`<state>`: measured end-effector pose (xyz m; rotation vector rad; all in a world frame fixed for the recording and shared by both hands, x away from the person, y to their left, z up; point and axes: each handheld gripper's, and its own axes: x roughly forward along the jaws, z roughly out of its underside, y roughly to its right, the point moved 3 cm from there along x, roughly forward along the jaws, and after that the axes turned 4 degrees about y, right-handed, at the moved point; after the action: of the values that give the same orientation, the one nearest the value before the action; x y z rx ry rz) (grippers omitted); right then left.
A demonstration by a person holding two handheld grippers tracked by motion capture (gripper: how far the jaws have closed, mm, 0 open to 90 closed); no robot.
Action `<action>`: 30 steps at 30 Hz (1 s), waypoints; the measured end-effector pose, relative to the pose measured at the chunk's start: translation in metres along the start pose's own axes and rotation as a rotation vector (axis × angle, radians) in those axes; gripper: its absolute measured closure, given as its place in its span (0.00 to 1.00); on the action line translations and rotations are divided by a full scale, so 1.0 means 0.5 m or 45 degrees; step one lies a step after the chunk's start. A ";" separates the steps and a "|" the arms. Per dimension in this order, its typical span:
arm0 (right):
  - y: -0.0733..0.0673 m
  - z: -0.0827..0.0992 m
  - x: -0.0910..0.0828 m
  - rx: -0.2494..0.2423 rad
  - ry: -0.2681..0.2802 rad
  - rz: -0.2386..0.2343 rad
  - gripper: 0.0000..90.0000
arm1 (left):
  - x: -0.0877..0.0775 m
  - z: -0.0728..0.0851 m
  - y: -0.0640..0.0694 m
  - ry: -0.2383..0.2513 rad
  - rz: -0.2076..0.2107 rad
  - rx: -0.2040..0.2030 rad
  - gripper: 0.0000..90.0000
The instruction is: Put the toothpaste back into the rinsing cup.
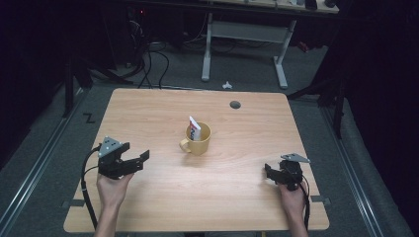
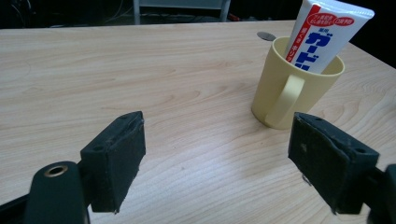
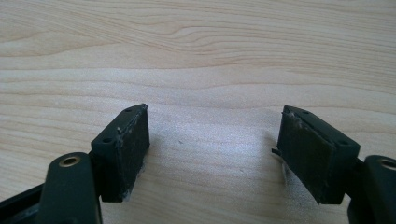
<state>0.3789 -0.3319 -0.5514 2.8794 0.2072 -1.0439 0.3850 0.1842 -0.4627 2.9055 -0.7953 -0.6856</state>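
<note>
A pale yellow mug (image 1: 198, 138) stands upright near the middle of the wooden table (image 1: 163, 108), its handle toward the front left. A white toothpaste tube (image 1: 194, 129) with red and blue print leans inside it. My left gripper (image 1: 140, 159) is at the front left, open and empty, pointing toward the mug. In the left gripper view the mug (image 2: 289, 84) and the tube (image 2: 327, 32) stand ahead and to the right of the open left gripper (image 2: 217, 158). My right gripper (image 1: 267, 171) rests low at the front right, open; between the right gripper (image 3: 215, 154) jaws lies bare wood.
A round grey cable hole (image 1: 235, 104) is set in the table near its far edge. Beyond the table stand a white desk frame (image 1: 244, 44) and loose cables (image 1: 148, 59) on a grey floor. Dark space lies on both sides.
</note>
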 end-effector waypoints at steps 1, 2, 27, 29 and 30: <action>0.000 0.000 0.000 0.000 0.000 0.000 0.28 | 0.000 0.000 0.000 0.000 0.000 0.000 0.22; 0.000 0.000 0.000 0.000 0.000 0.000 0.28 | 0.001 0.002 0.000 -0.007 -0.003 0.002 0.22; 0.000 0.000 0.000 -0.001 0.001 -0.001 0.28 | 0.024 0.045 -0.002 -0.085 -0.009 0.000 0.22; 0.000 0.000 0.000 -0.002 0.001 0.000 0.28 | 0.026 0.048 -0.002 -0.092 -0.009 -0.003 0.22; 0.000 0.000 0.000 -0.002 0.001 0.001 0.28 | 0.028 0.050 -0.002 -0.095 -0.011 -0.003 0.23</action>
<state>0.3788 -0.3318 -0.5514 2.8782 0.2073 -1.0423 0.3855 0.1800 -0.4911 2.8983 -0.7887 -0.7998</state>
